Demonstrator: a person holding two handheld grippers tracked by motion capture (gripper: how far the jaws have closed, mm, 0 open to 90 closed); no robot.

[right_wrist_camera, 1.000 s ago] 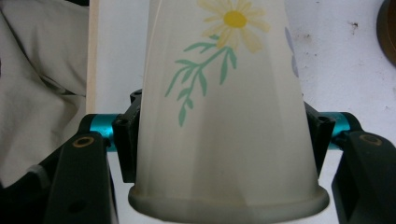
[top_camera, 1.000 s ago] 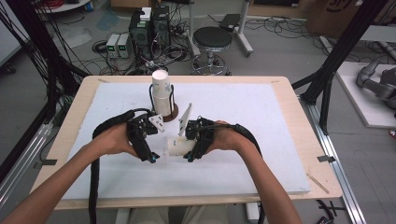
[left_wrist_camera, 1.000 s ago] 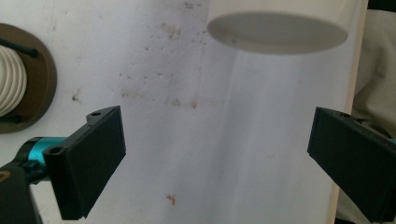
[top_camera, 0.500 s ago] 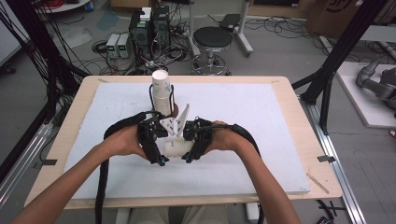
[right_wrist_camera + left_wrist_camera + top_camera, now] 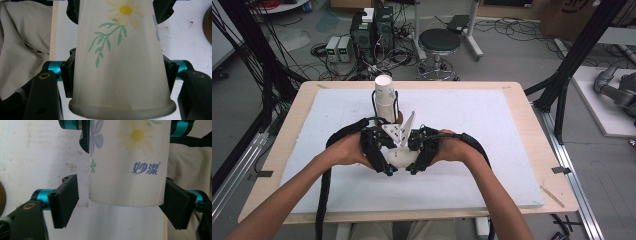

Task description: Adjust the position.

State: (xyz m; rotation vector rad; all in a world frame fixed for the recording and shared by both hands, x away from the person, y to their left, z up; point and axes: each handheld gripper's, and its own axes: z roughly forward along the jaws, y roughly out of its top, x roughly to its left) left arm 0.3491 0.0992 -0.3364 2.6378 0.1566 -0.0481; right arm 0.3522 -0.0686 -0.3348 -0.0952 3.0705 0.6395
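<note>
Both grippers meet over the white surface at one flowered paper cup: my right gripper pinches it near the rim, while my left gripper has just been closing, its fingers not yet squeezing the cup's base

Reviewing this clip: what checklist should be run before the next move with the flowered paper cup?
1. Right gripper clamped on the paper cup: ok, pads press both sides near the rim.
2. Left gripper gripping the cup: not ok; its jaws have just been closing, and a gap shows at one pad.
3. Cup between the left jaws: ok.
4. Cup wall undented: ok.
5. Stack of cups apart from the grippers: ok, upright behind them.
</note>
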